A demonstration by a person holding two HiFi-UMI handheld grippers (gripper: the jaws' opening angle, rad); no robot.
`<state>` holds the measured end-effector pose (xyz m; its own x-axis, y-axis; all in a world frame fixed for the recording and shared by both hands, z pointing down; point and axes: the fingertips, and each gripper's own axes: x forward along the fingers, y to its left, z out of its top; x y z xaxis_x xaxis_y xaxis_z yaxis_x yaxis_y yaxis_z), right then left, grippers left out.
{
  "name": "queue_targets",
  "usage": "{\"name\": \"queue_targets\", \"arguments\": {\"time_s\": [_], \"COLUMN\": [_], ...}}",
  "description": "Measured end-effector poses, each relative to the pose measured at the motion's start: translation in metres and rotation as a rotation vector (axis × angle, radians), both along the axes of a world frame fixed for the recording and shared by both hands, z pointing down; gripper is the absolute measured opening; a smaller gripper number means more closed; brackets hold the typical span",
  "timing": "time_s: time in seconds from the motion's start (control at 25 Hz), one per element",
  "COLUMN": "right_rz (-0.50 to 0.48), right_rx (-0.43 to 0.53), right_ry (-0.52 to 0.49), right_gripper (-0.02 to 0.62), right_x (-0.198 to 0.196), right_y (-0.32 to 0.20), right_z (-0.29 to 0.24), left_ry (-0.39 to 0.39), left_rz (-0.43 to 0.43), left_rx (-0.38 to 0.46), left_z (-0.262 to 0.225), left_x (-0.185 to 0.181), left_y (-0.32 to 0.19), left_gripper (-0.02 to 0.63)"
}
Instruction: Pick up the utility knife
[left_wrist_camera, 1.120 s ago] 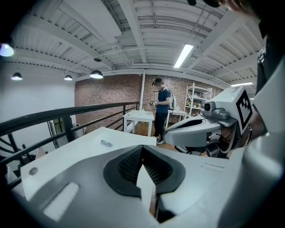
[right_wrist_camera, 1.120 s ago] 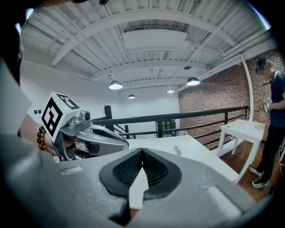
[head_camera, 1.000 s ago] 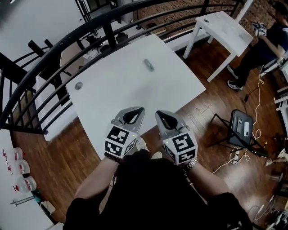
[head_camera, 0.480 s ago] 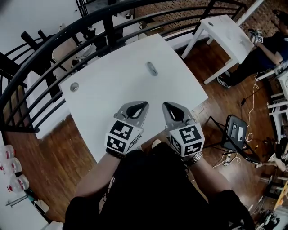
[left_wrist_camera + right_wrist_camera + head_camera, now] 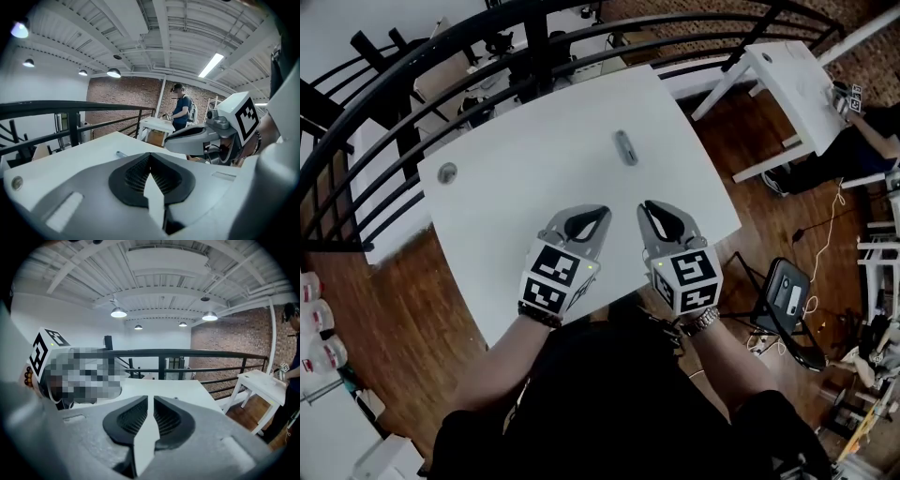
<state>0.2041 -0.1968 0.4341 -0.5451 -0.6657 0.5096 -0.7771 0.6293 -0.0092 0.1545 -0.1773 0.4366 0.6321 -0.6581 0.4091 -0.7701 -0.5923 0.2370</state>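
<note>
The utility knife [image 5: 624, 148], a slim grey bar, lies on the white table [image 5: 525, 159] toward its far side; it also shows as a small bluish sliver [image 5: 121, 154] past the left jaws. My left gripper [image 5: 602, 212] [image 5: 150, 155] hovers over the table's near part, jaws shut with nothing in them. Beside it my right gripper [image 5: 645, 206] [image 5: 150, 398] points at the table, its jaws opening to a narrow slit with nothing between them. Both stand well short of the knife.
A small round disc [image 5: 447, 172] sits near the table's left corner. A black railing [image 5: 534, 37] curves round the far side. A second white table [image 5: 787, 66] and a person stand at the upper right, a black chair [image 5: 787, 292] on the wooden floor.
Both grippers have moved forward from the table's near edge to above its surface, closer to the knife. The knife has not moved.
</note>
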Motion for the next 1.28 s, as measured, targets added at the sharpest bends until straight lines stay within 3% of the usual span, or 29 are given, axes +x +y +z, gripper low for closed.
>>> {"name": "queue_targets", "arguments": {"time_s": [0.4, 0.72, 1.28], "right_rz": [-0.110, -0.203, -0.205], "right_rx": [-0.127, -0.212, -0.276], "right_ry": [0.039, 0.082, 0.161], "right_gripper": [0.108, 0.181, 0.202], "right_x": [0.015, 0.001, -0.019], "right_y": [-0.093, -0.141, -0.183], "right_z": [0.075, 0.134, 0.195], "left_ry": [-0.053, -0.102, -0.143], "left_rz": [-0.107, -0.185, -0.243], "left_rx": [-0.136, -0.220, -0.300], "left_z": [0.051, 0.086, 0.118], "left_x": [0.024, 0.024, -0.001], "left_y": [-0.074, -0.112, -0.128], "left_gripper": [0.017, 0.017, 0.017]}}
